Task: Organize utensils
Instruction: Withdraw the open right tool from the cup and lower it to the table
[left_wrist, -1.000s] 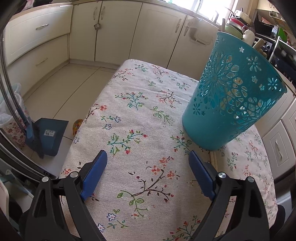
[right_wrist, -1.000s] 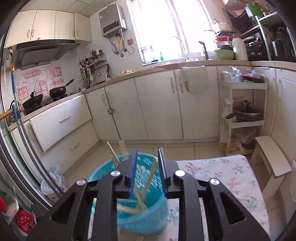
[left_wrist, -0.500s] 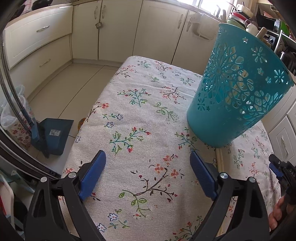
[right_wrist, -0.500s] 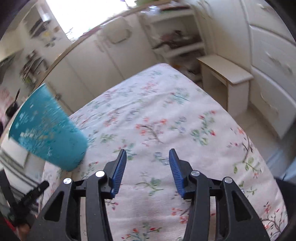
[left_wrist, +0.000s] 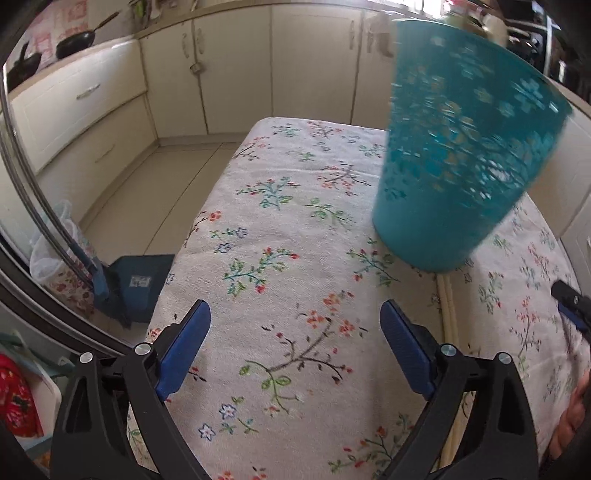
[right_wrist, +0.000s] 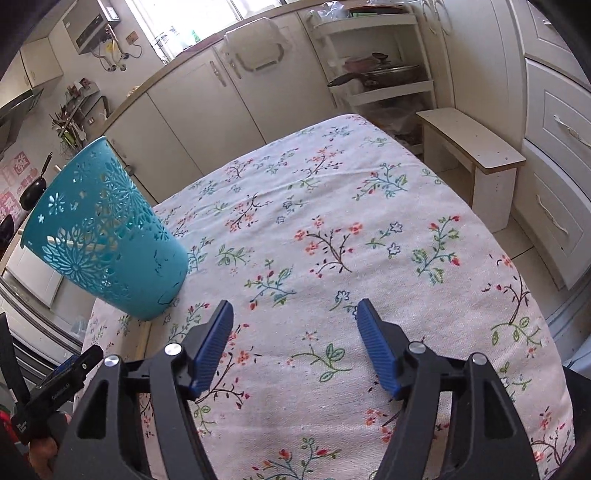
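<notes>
Both grippers hover empty over the table, so this looks like the gap between one utensil dropped off and the next pickup.

On the left, the left gripper (left_wrist: 295, 345) hangs with its ribbed blue pads spread wide and only the coarse, floral-printed cotton tablecloth (left_wrist: 280, 229) between them. Just right of it stands the teal plastic basket (left_wrist: 454, 155), a tapered tub with lacy cut-out walls, pale sticks showing inside. A pair of slim, pale wooden chopsticks (left_wrist: 447, 310) lies on the cloth from the basket's base towards the near edge.

Further right, the right gripper (right_wrist: 295, 345) is opening its jaws, nothing between them. The chopsticks seem the next target: thin, smooth and flat on soft fabric, they call for a low, squarely aligned pinch.
</notes>
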